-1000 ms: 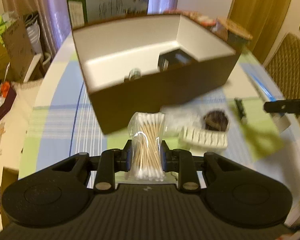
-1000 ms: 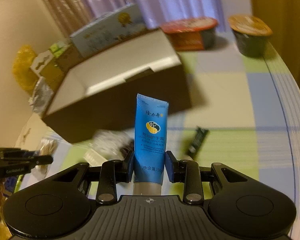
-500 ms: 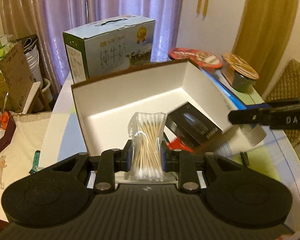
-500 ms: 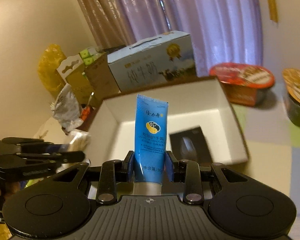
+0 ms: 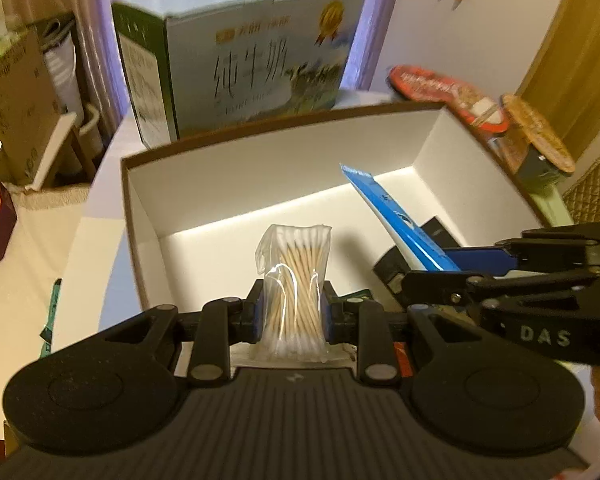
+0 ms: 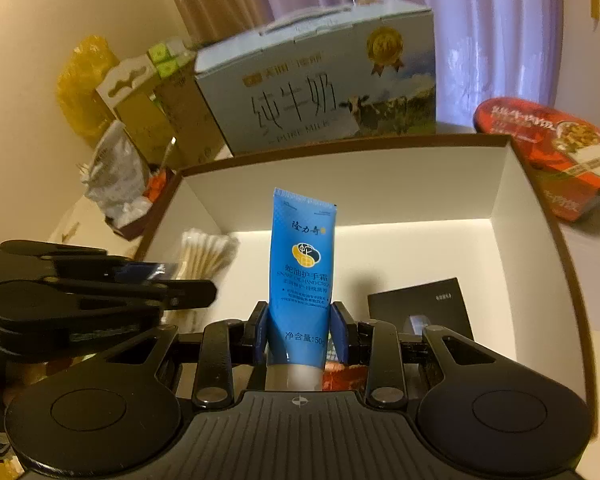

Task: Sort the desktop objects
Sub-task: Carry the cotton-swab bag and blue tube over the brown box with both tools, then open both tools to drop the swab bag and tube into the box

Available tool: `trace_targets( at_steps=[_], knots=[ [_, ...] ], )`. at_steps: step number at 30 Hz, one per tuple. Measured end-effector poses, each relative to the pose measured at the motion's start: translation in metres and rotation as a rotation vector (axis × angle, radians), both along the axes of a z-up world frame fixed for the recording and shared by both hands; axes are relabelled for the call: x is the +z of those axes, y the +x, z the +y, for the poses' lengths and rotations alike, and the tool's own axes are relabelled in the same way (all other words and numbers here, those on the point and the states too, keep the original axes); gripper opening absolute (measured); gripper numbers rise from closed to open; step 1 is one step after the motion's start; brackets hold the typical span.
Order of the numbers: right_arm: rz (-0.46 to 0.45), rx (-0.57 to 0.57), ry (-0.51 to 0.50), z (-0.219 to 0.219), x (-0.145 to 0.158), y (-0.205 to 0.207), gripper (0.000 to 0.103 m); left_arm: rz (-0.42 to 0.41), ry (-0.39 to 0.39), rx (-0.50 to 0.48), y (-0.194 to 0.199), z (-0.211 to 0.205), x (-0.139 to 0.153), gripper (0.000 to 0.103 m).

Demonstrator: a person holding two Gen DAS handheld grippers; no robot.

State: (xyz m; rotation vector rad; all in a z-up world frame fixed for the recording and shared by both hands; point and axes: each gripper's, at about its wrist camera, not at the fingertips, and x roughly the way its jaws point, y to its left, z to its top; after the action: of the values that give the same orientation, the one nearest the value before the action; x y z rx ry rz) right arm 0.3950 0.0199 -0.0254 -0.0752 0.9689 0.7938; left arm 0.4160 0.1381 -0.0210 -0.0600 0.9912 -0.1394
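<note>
Left gripper (image 5: 292, 312) clamped on a bag of cotton swabs (image 5: 294, 276), right gripper (image 6: 300, 334) clamped on a blue tube (image 6: 302, 272), both over the open box (image 5: 148, 240), probably not touching its floor.

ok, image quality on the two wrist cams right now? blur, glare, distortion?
Left wrist: background smeared, milk carton print soft; cotton swab bag in the left tool stays sharp, with glare on its plastic. Right wrist: sharper, hand cream tube text readable. Both: warm dim light, a bright band on the box floor, fisheye bending its rim.
</note>
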Motion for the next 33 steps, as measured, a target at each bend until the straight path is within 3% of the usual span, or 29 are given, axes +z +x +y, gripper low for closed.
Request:
trace_targets(
  at_steps=[5,17,29,32,33],
  knots=[
    [0.048,0.005,-0.045,0.014,-0.017,0.022,0.03,0.055,0.033,0.006,0.026,0.003,-0.02,0.022],
    [0.085,0.011,-0.109,0.027,-0.038,0.048,0.03,0.091,0.093,-0.035,0.057,-0.003,-0.04,0.023],
    [0.099,0.018,-0.132,0.036,-0.047,0.056,0.03,0.07,0.129,-0.011,0.058,0.002,-0.038,0.037],
    [0.108,0.02,-0.128,0.037,-0.049,0.057,0.037,0.069,0.101,-0.001,0.058,0.004,-0.035,0.038],
    [0.105,0.019,-0.117,0.036,-0.048,0.056,0.046,0.07,0.106,0.004,0.057,0.004,-0.035,0.038]
  ],
)
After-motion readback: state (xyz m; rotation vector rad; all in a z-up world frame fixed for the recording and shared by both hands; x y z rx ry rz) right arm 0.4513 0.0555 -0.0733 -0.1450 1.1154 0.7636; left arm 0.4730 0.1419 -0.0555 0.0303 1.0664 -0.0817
